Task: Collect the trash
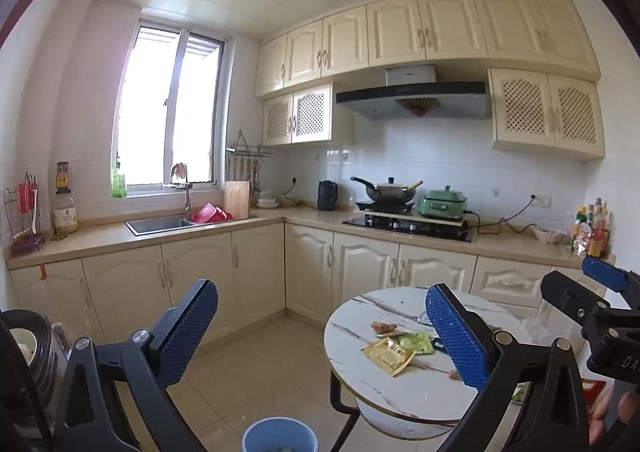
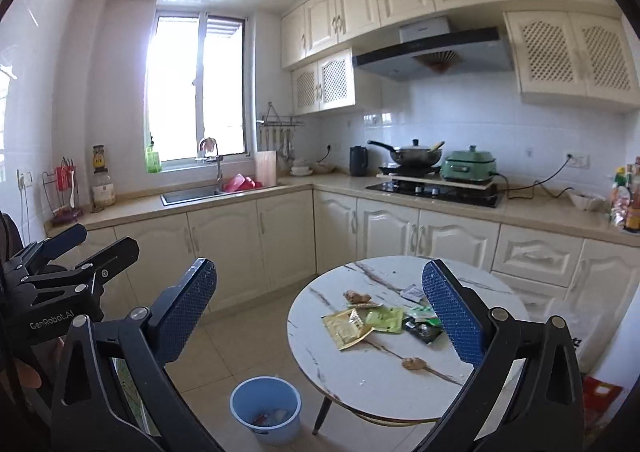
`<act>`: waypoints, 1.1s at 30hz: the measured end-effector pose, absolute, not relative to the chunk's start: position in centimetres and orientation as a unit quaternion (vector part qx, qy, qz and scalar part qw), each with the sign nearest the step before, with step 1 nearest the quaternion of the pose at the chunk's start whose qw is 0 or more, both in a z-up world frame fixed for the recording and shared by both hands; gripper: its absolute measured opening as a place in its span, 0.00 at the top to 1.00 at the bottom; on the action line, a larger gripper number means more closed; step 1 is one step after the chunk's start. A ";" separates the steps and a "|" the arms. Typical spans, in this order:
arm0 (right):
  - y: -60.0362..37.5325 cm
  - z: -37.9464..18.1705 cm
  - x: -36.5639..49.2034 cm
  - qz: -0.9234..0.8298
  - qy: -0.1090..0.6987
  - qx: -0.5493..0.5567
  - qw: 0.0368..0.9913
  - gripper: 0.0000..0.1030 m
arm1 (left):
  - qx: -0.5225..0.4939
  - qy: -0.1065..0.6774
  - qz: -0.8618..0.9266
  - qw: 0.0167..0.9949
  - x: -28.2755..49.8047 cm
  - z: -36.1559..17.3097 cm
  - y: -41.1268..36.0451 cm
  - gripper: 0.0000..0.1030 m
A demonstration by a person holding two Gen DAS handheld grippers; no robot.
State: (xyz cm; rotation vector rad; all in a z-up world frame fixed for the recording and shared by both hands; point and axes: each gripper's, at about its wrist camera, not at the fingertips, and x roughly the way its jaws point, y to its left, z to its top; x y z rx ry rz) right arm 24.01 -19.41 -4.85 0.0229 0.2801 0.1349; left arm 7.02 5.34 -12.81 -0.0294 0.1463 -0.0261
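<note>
Trash lies on a round marble table [image 2: 360,376]: a yellow packet [image 2: 346,328], a green packet [image 2: 385,319], a dark wrapper [image 2: 422,329], a ginger piece [image 2: 357,297] and a brown lump [image 2: 414,363]. In the left wrist view the yellow packet [image 1: 390,356] and the green packet [image 1: 416,342] show too. A blue bin [image 2: 266,408] stands on the floor left of the table with some scraps inside. My right gripper [image 2: 320,266] is open and empty, above and short of the table. My left gripper [image 1: 320,292] is also open and empty, above the blue bin [image 1: 280,434].
Cream cabinets and an L-shaped counter [image 2: 248,200] run behind, with a sink [image 2: 188,195], a hob and wok [image 2: 416,156]. A white plastic bag [image 2: 576,332] sits right of the table. A grey appliance [image 1: 28,364] stands at the far left.
</note>
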 end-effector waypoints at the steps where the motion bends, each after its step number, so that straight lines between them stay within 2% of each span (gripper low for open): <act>1: -19.9 -4.2 23.3 0.062 0.130 0.012 0.989 0.00 | -0.011 0.066 -0.013 0.998 5.4 -12.9 4.8 0.01; 9: -22.5 -2.1 20.5 0.040 0.096 0.017 0.994 0.00 | 0.000 0.035 -0.018 0.999 0.3 -14.9 1.4 0.01; 33: -24.9 -3.4 21.2 0.023 0.107 0.030 0.994 0.00 | 0.014 0.067 -0.024 0.997 7.2 -11.5 -0.8 0.01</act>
